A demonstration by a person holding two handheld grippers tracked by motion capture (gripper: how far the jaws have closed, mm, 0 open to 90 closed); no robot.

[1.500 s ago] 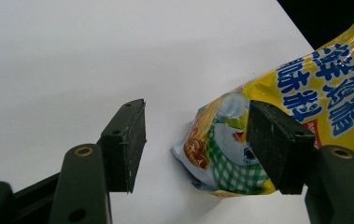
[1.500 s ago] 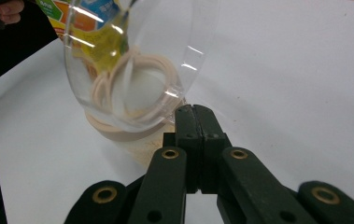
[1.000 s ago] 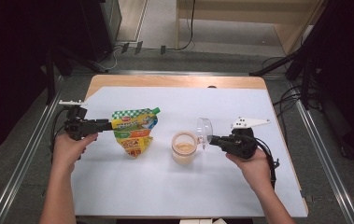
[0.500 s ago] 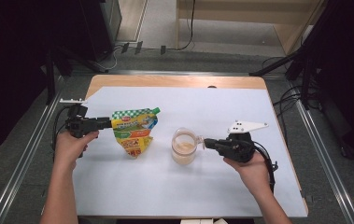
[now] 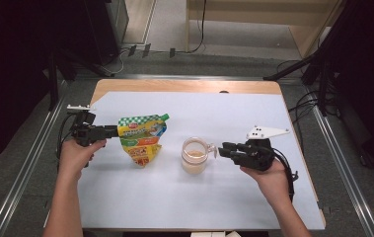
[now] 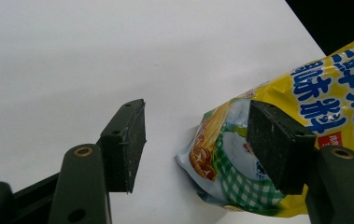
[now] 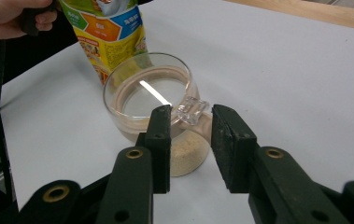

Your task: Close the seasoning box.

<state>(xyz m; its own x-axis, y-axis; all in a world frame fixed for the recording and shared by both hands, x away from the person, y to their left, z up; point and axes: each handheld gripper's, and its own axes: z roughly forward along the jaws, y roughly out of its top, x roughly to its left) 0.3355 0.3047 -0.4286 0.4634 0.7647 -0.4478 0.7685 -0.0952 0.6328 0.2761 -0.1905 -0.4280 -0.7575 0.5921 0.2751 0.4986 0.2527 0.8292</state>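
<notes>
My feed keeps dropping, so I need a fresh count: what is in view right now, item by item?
pouch: one, yellow and green printed, left of centre on the table, its edge between the left jaws.
glass mug: one, clear with beige powder, centre, handle toward the right jaws.
table: one, white sheet over wood.
left hand-held gripper: one, black, at the pouch's edge.
right hand-held gripper: one, black, jaws just opening, either side of the mug handle.
</notes>
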